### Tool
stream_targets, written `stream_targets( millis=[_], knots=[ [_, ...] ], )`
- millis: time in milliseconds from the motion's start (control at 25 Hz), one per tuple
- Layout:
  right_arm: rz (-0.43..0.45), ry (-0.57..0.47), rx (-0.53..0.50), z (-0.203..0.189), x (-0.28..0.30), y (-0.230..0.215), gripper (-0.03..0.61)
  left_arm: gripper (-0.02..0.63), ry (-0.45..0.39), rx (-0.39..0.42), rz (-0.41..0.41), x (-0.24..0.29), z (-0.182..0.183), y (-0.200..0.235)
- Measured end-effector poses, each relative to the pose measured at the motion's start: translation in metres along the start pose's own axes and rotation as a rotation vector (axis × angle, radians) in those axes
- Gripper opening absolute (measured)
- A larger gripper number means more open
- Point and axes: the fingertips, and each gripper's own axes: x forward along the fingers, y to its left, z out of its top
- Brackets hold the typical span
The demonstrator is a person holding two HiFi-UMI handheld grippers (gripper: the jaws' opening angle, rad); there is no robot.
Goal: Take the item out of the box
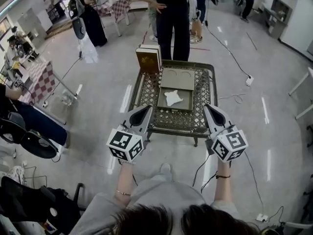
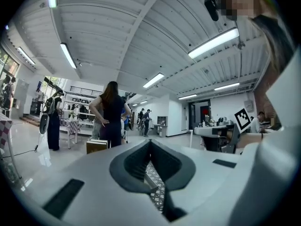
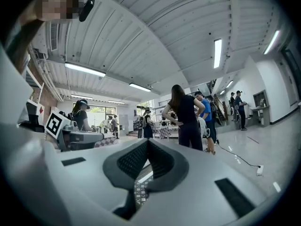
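Observation:
A shallow open cardboard box (image 1: 186, 103) lies on a metal lattice table (image 1: 201, 99), with a flat white item (image 1: 172, 97) inside it. Its lid (image 1: 177, 79) rests just beyond. My left gripper (image 1: 148, 108) hovers at the table's near left corner with its jaws closed together and nothing in them. My right gripper (image 1: 207, 106) hangs at the near right corner, also shut and empty. Both tips point toward the box but stay short of it. In the left gripper view and the right gripper view the jaws meet at their tips, and only a sliver of the lattice shows between them.
A brown box (image 1: 148, 58) stands on the table's far left corner. A person in dark clothes (image 1: 173, 18) stands right behind the table. Cables (image 1: 234, 58) run over the floor to the right. Chairs and bags (image 1: 29, 136) crowd the left side.

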Motion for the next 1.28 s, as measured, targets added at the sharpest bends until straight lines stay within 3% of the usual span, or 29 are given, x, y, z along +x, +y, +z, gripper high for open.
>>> stream_targets(
  millis=[680, 1280],
  knots=[
    [-0.066, 0.062, 0.036, -0.027, 0.079, -0.03, 0.02, 0.017, 0.067, -0.051, -0.133, 0.075, -0.03, 0.045],
    [-0.062, 0.204, 0.089, -0.073, 0.115, -0.061, 0.02, 0.017, 0.16, -0.154, -0.103, 0.107, -0.074, 0.071]
  ],
)
